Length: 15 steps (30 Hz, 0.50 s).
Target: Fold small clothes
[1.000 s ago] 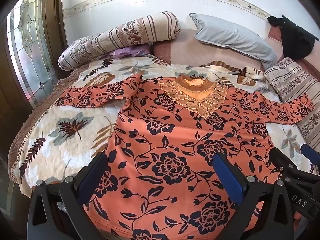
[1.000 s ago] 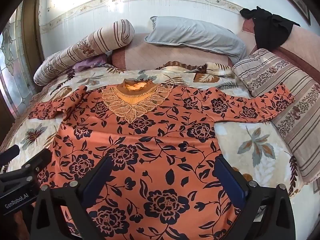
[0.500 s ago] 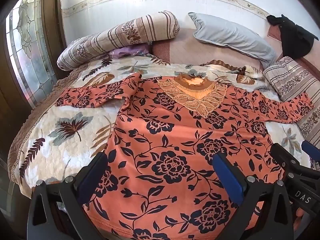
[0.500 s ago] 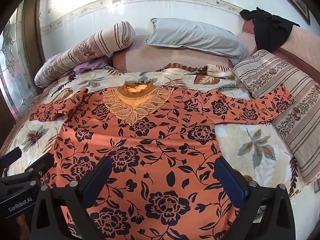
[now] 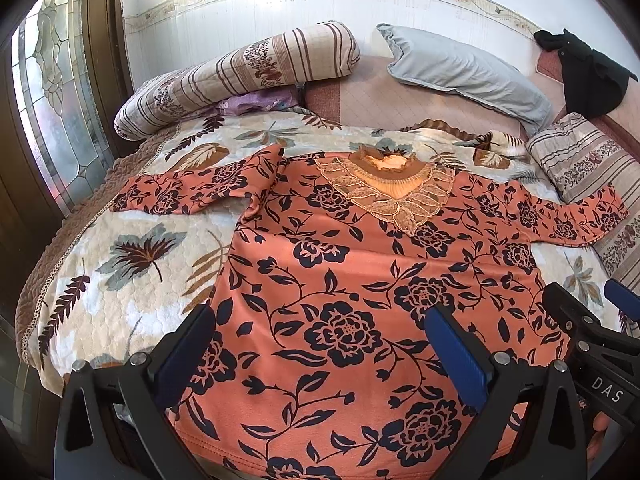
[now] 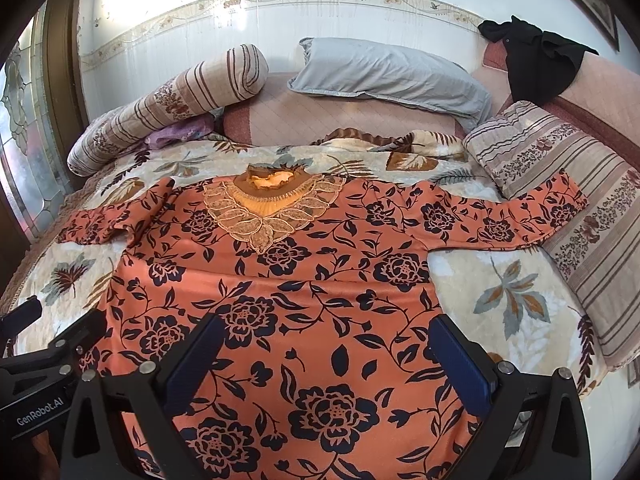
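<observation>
An orange top (image 5: 340, 280) with dark blue flowers and a lace collar lies flat, front up, on the bed, sleeves spread to both sides; it also fills the right wrist view (image 6: 312, 288). My left gripper (image 5: 320, 344) is open and empty, above the hem on the left part of the top. My right gripper (image 6: 324, 356) is open and empty, above the hem on the right part. Each gripper shows at the edge of the other's view. The left sleeve (image 5: 192, 192) is slightly bunched at the shoulder; the right sleeve (image 6: 520, 216) rests against a striped cushion.
The bed has a leaf-print quilt (image 5: 132, 264). A striped bolster (image 5: 240, 76) and a grey pillow (image 5: 464, 72) lie at the head. A striped cushion (image 6: 568, 200) runs along the right side. A black garment (image 6: 540, 64) hangs at the back right. A window (image 5: 52, 120) stands at the left.
Both grippers have drifted back and up a little, so the top appears slightly farther away. The top has not moved and both grippers stay open.
</observation>
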Tool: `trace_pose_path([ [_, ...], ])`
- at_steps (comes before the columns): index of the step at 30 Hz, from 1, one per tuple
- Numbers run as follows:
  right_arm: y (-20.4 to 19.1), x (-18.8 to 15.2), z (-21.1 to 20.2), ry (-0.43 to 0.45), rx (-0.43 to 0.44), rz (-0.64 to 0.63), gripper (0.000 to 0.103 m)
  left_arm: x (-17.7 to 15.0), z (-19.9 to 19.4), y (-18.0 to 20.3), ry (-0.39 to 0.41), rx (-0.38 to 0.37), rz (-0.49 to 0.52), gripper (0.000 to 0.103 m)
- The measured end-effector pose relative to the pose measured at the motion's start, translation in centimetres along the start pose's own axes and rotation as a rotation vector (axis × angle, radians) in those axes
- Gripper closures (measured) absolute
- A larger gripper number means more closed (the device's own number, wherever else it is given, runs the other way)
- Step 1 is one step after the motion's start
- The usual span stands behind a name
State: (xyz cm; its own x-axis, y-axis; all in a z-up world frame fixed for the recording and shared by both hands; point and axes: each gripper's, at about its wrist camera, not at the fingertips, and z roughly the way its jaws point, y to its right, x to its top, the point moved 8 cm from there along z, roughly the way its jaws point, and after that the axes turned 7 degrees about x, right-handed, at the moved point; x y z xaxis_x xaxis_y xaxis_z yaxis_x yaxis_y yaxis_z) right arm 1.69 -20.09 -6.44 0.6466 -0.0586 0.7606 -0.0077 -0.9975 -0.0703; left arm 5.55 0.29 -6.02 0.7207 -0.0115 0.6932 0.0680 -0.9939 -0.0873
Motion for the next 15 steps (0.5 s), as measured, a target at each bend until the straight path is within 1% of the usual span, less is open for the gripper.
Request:
trace_pose_path([
  [15, -0.13, 0.15, 0.00, 0.000, -0.001, 0.001, 0.000, 0.12, -0.07, 0.06, -0.002, 0.003, -0.001, 0.000],
])
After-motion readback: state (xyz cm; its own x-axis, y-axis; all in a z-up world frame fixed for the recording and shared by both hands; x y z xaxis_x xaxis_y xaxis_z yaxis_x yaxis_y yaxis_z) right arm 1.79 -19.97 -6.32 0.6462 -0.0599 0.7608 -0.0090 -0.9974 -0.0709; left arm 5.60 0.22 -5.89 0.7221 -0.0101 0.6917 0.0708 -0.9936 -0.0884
